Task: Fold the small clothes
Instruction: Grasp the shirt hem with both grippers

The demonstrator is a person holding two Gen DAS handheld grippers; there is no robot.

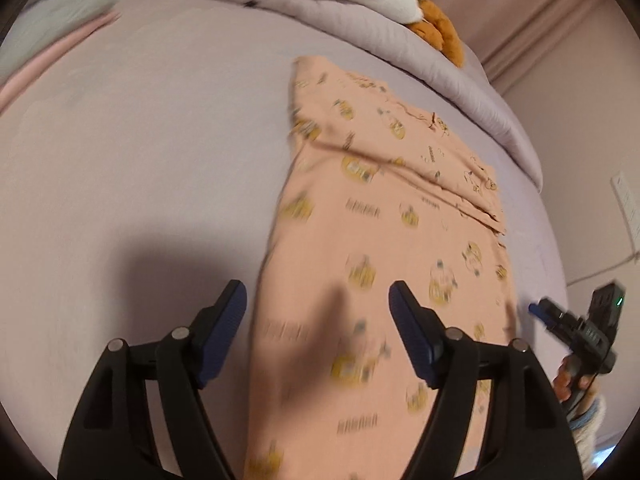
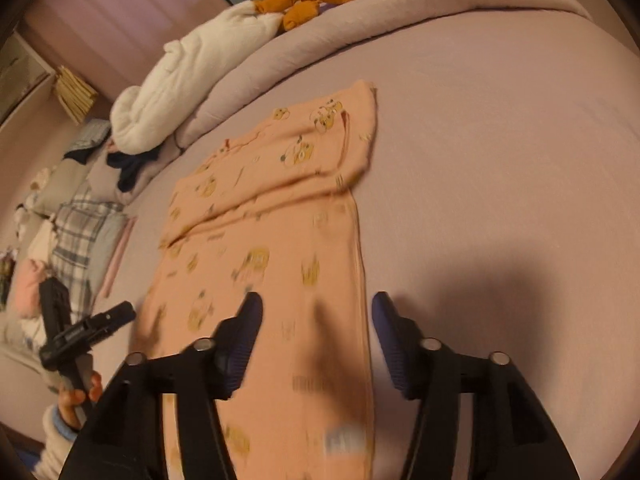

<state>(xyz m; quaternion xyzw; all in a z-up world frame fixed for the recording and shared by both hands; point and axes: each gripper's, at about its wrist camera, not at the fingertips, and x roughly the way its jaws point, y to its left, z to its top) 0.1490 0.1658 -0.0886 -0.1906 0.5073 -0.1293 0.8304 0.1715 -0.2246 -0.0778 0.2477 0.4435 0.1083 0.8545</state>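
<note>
Peach cotton printed with yellow cartoon figures, the small garment (image 1: 384, 240) lies flat on the lilac bedsheet (image 1: 140, 160), already narrowed into a long strip with its far end doubled back over itself in a thicker fold (image 2: 304, 148). Its long axis runs straight away from both hands, near end under the tools and folded end toward the rolled duvet (image 2: 400, 12). The left gripper (image 1: 318, 300) hangs above the garment's left edge with its jaws spread wide and nothing between them; one blue pad is over bare sheet, the other over cloth. The right gripper (image 2: 316, 310) mirrors it over the right edge, jaws likewise apart and empty, straddling the seam side of the strip. Each hand is thus about equally near its own near corner, and neither pad appears to press the fabric, though motion blur softens the near end. Judging from this layout, the next fold probably means pinching the two near corners and carrying them forward along the long axis toward the doubled end; the corners sit closer to the person than the fingertips. Beyond the duvet rest a white plush toy (image 2: 192, 80) with orange feet (image 2: 304, 4), and more clothes are heaped off to the left (image 2: 72, 216).
</note>
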